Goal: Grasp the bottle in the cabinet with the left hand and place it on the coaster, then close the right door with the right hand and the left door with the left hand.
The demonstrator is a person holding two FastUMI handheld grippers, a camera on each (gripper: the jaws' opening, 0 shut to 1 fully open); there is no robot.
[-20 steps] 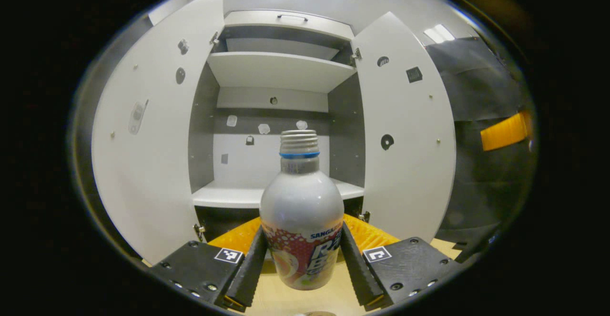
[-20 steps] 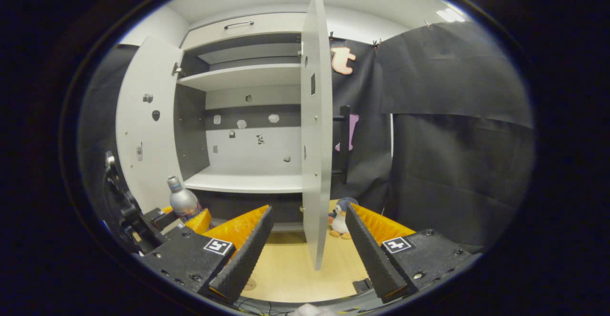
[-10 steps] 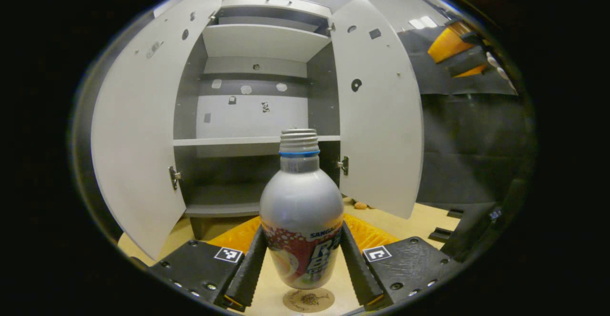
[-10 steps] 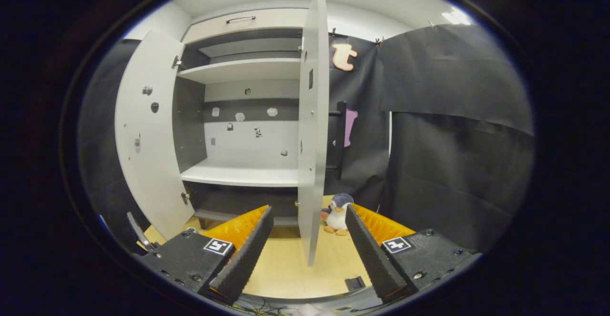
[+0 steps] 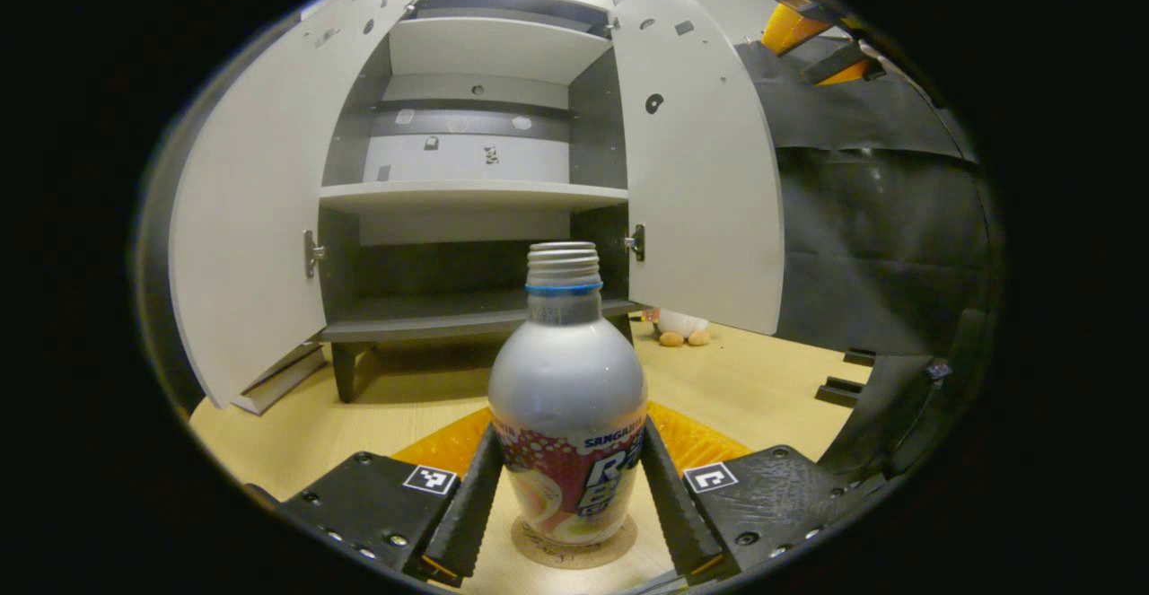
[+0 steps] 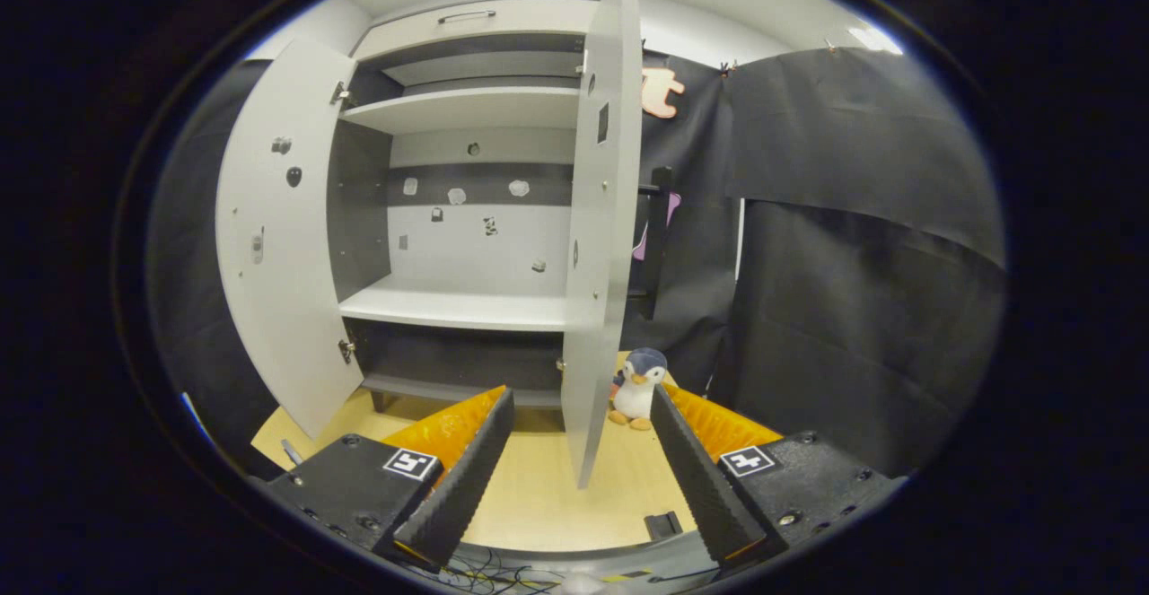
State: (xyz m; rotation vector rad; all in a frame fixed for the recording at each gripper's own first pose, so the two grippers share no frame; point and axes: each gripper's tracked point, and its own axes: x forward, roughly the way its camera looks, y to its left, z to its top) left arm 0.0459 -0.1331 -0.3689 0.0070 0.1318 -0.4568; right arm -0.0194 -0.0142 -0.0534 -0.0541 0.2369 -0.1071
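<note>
In the left gripper view a silver bottle [image 5: 568,398] with a red and white label stands upright on a round coaster [image 5: 574,549] on the wooden table. My left gripper [image 5: 568,496] is shut on the bottle's lower body. Behind it the white cabinet [image 5: 476,191] has both doors open. My right gripper [image 5: 812,30] shows small at the upper right of that view. In the right gripper view my right gripper [image 6: 579,460] is open with nothing between its fingers. The edge of the right door [image 6: 600,218] stands straight ahead of it, and the left door [image 6: 278,227] is swung wide.
A toy penguin [image 6: 637,387] sits on the table just right of the right door. A small black block [image 6: 666,523] lies near the table's front edge. Black cloth [image 6: 853,263] hangs to the right of the cabinet. Cabinet shelves [image 6: 458,308] are bare.
My left gripper has come down with the bottle until the bottle rests on the coaster. The right gripper has risen slightly; its view of the right door's edge barely shifted.
</note>
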